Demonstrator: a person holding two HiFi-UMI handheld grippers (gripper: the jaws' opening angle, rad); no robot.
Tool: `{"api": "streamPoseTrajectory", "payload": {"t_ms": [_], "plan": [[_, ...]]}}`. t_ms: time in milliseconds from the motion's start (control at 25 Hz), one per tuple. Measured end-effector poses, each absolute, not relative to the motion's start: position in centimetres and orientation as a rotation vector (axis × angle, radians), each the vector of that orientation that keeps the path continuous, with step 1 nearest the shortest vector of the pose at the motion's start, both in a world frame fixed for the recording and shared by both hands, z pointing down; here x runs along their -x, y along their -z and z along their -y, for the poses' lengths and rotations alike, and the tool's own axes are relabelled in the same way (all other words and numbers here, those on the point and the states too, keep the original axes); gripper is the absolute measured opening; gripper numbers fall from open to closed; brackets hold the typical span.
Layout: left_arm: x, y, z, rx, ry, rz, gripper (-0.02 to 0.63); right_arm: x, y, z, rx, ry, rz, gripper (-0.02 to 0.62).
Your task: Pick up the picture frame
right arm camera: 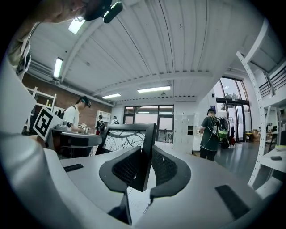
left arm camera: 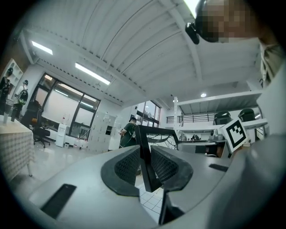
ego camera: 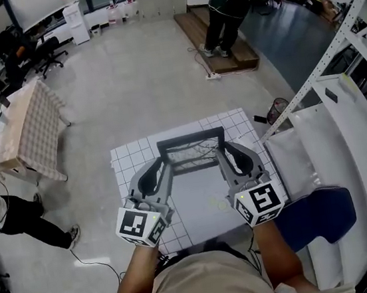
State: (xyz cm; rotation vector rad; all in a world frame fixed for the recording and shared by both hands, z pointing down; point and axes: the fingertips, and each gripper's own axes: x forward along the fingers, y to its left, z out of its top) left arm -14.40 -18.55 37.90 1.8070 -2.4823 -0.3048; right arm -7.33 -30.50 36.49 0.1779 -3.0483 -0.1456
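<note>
Grip on both sides is already made: the left gripper [ego camera: 161, 164] is closed on the left rail of the picture frame [ego camera: 191, 137] and the right gripper [ego camera: 228, 153] on the right rail, and in each gripper view the dark rail is seen pinched between the ribbed pads. The frame is held in front of the person, over the white gridded table [ego camera: 129, 163] and, judging by the head view, clear of its surface. For the lift to be done well, both hands should be raised at one pace, so that neither rail is levered against its pads. The spacing between the grippers should be held constant, since any spreading would draw the rails out of the jaws and any squeezing inward could rack the thin frame. Pressure should be kept firm but not increased, as the panel inside is likely fragile. Any tilt should be corrected by both wrists together, never by one alone.
</note>
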Motion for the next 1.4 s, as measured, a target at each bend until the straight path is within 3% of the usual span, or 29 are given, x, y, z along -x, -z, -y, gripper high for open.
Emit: {"api": "streamPoseTrajectory", "payload": {"t_ms": [1400], "plan": [[9.4, -31.8, 15.5, -1.988, 0.305, 2.543, 0.074, 1.9, -29.4, 26.9, -0.237, 0.380, 3.148, 0.081]]}}
